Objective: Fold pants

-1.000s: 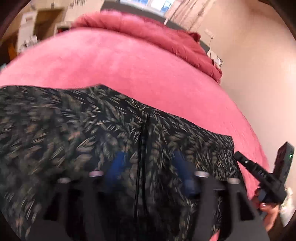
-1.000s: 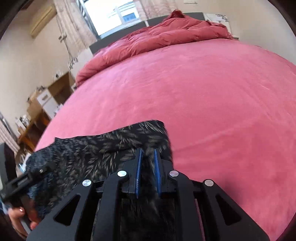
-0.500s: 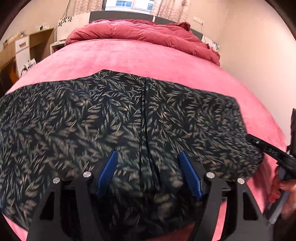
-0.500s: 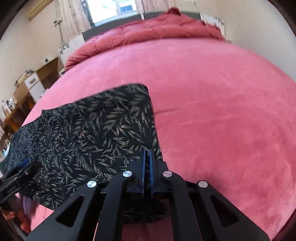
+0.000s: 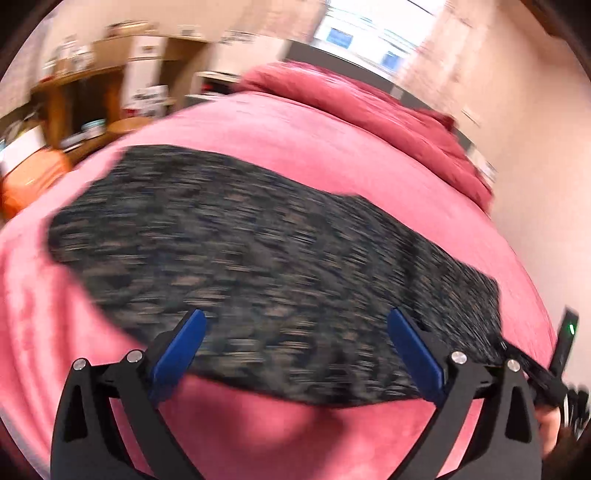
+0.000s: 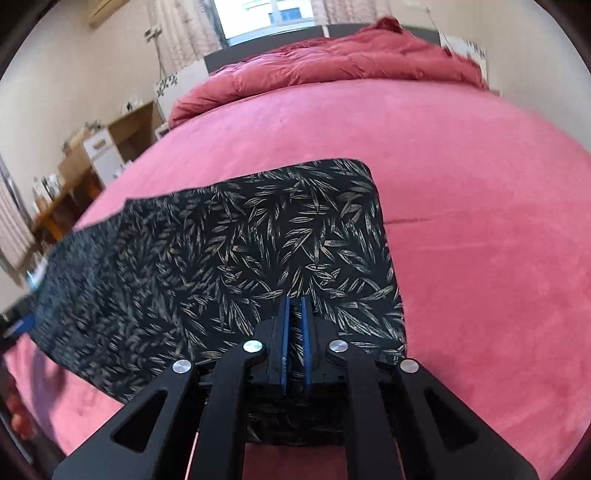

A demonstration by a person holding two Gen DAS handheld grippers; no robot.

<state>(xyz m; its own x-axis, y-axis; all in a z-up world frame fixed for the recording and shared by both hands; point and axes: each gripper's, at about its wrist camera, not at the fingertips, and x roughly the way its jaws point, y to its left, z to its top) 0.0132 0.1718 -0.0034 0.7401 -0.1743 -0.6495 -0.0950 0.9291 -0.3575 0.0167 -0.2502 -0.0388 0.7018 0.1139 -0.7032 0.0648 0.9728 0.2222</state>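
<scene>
Left gripper (image 5: 295, 347) is seen opening, jaws wide, nothing between them, over the near hem. Right gripper (image 6: 294, 325) is nearly closed, jaws easing apart, pants (image 6: 229, 251) cloth between them. Pants laid flat on bed (image 6: 480, 206), long axis running leftward from the right gripper.

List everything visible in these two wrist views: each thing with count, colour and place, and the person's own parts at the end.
pants: one, black with a tan leaf print, spread flat across the near part of the bed.
bed: one, pink cover, fills most of both views.
quilt: one, red, bunched at the head of the bed.
window: one, bright, behind the bed with pale curtains.
shelves: wooden with white drawers, along the wall beside the bed.
left gripper: black with blue pads, jaws opening wide, nothing gripped.
right gripper: black with blue pads, jaws opening slightly, pants' edge between them.
</scene>
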